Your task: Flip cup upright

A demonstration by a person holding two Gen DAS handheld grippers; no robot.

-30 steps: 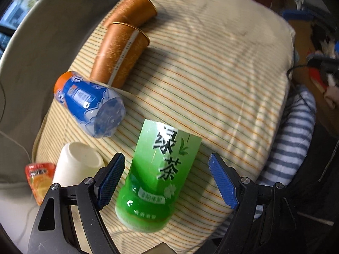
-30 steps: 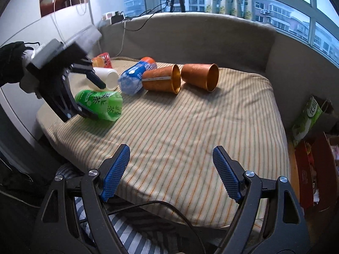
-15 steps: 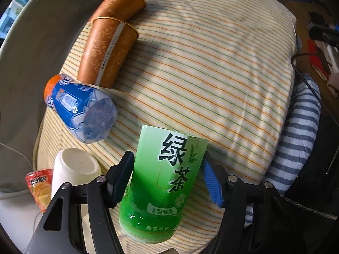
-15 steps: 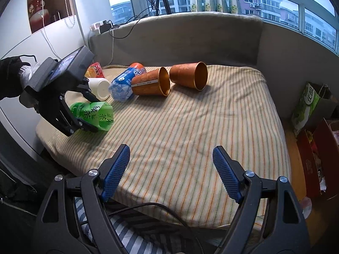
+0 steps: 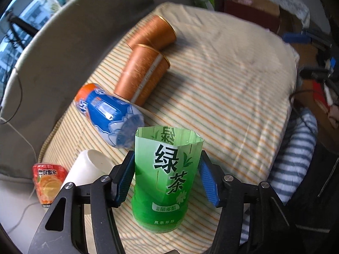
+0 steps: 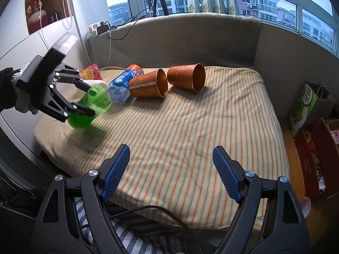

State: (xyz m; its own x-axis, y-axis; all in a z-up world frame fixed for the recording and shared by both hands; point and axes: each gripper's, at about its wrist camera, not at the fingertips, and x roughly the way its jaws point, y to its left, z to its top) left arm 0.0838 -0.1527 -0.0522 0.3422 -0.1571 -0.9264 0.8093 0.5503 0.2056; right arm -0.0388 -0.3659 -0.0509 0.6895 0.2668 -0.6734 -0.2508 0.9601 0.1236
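Observation:
My left gripper [image 5: 166,177] is shut on a green cup with Chinese lettering [image 5: 165,175]. It holds the cup off the striped cushion [image 5: 222,97], tilted, open end pointing away from the camera. In the right wrist view the same gripper [image 6: 84,98] and green cup [image 6: 91,105] hang above the cushion's left end. My right gripper [image 6: 170,169] is open and empty over the cushion's near edge.
Two orange cups [image 6: 148,84] [image 6: 186,78] lie on their sides mid-cushion. A blue cup [image 5: 106,112], a white cup [image 5: 89,169] and a red-orange cup [image 5: 47,180] lie at the left end. A grey backrest [image 6: 180,40] curves behind. Boxes and a bag [image 6: 307,105] stand at the right.
My left gripper closed on the green cup, lifted it off the cushion and began tilting it. The right gripper stayed open in about the same place.

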